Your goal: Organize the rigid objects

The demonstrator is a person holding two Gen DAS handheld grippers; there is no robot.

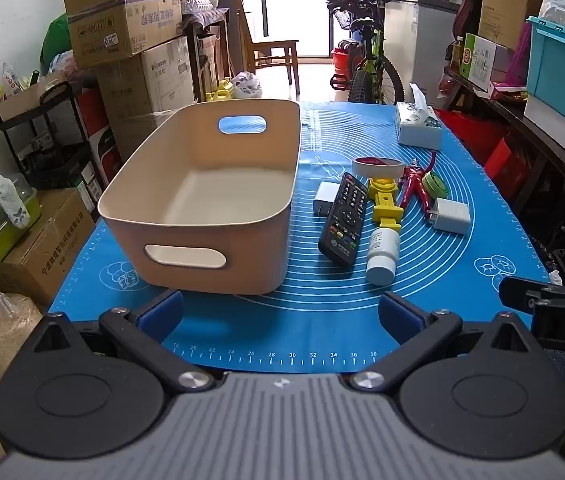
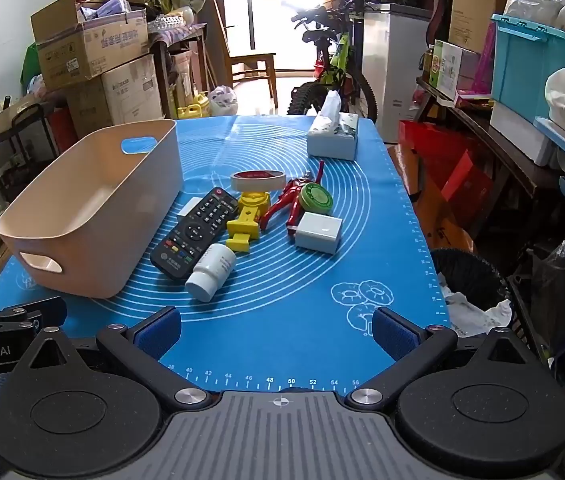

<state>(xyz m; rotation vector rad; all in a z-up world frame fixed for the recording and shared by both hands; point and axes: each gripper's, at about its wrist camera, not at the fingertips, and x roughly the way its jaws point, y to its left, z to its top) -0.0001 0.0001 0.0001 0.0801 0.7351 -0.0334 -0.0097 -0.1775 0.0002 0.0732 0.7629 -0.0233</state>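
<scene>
An empty beige bin (image 1: pixel 202 196) (image 2: pixel 94 208) stands on the blue mat (image 1: pixel 282 332) at the left. To its right lies a cluster: black remote (image 1: pixel 342 220) (image 2: pixel 198 232), white pill bottle (image 1: pixel 380 256) (image 2: pixel 212 268), yellow toy (image 1: pixel 385 202) (image 2: pixel 248 220), red figure (image 1: pixel 414 184) (image 2: pixel 288 200), green round tin (image 1: pixel 434 185) (image 2: pixel 316 199), tape roll (image 1: pixel 378 166) (image 2: pixel 257 180), white charger (image 1: pixel 451 215) (image 2: pixel 318 233) and a smaller white adapter (image 1: pixel 326 198). My left gripper (image 1: pixel 280 312) and right gripper (image 2: pixel 276 328) are open and empty at the mat's near edge.
A tissue box (image 1: pixel 418 126) (image 2: pixel 332 134) stands at the mat's far right. Stacked cardboard boxes (image 1: pixel 130 36) and a black rack line the left; a bicycle (image 1: pixel 366 64) stands behind the table; shelves with a teal crate (image 2: pixel 538 68) run along the right.
</scene>
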